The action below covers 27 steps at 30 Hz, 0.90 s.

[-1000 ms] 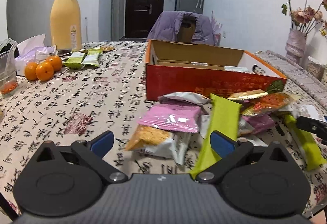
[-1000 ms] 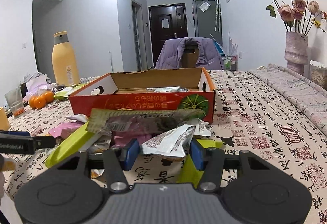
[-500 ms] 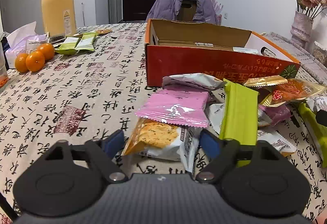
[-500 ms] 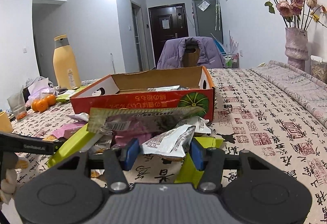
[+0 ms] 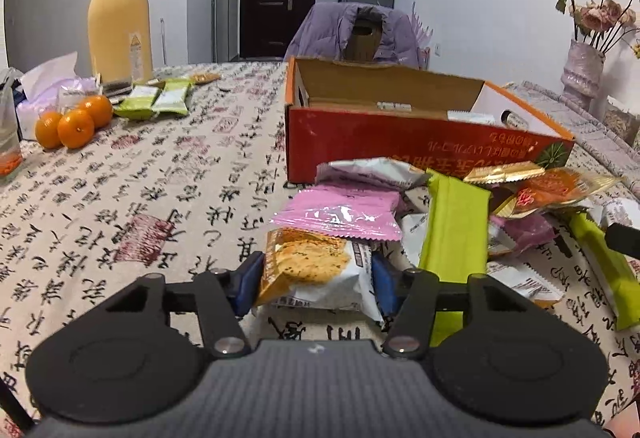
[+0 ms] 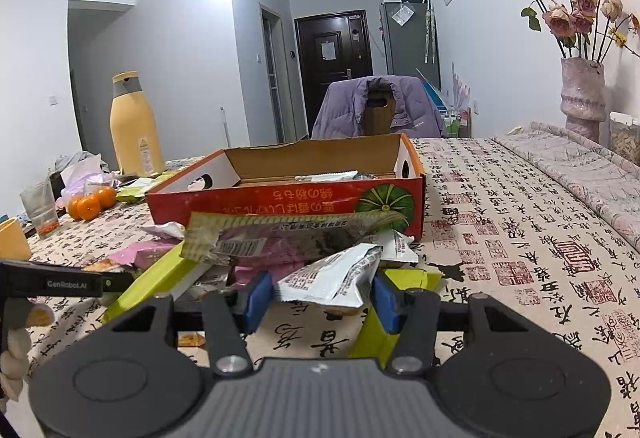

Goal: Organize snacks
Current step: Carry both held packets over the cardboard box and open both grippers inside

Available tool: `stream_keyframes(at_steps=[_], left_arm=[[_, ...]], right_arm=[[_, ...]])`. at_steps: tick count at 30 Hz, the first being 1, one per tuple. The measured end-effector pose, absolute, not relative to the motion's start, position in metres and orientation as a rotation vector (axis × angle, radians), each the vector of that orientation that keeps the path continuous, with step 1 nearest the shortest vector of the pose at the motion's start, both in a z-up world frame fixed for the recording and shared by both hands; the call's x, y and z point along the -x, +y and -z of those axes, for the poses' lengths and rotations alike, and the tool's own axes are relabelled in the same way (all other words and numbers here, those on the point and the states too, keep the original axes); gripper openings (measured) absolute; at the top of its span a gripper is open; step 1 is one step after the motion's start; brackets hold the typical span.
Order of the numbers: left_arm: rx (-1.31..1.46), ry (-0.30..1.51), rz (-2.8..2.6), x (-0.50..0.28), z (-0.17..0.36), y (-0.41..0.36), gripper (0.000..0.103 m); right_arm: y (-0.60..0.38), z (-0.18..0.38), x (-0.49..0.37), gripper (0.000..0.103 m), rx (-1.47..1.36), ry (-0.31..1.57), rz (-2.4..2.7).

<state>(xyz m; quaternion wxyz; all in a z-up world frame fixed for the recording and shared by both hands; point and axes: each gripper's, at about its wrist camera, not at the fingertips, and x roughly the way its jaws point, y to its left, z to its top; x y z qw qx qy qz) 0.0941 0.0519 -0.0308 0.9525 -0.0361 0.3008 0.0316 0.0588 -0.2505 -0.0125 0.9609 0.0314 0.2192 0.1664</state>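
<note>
In your left wrist view, your left gripper (image 5: pixel 316 278) has just been closing around the white foil cracker packet with the orange biscuit picture (image 5: pixel 316 270). The packet now sits between the blue pads with both of them at its edges, so I judge it grasped, though the far edge is partly hidden. It lies at the near edge of the snack pile, its long axis across the jaws, with the pink glossy wrapper (image 5: pixel 340 214) overlapping its far end. The open red cardboard box (image 5: pixel 400 146) stands straight ahead beyond the pile, so the lift must clear that wrapper first. In your right wrist view, your right gripper (image 6: pixel 320 298) is clenched on a white crinkled sachet with grey print (image 6: pixel 332 276), its long axis slanting up to the right. The box (image 6: pixel 288 202) is dead ahead, nearer this hand.
</note>
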Motion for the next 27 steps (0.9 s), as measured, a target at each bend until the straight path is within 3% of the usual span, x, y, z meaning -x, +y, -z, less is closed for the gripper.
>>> stream_keyframes(at_steps=[13, 27], left_arm=[[0.075, 0.448, -0.041, -0.060, -0.017, 0.042, 0.056], [0.062, 0.380, -0.005, -0.083, -0.043, 0.028, 0.056]], right_arm=[[-0.250, -0.001, -0.048, 0.053, -0.065, 0.400, -0.348], [-0.246, -0.030, -0.064, 0.053, -0.066, 0.315, -0.367]])
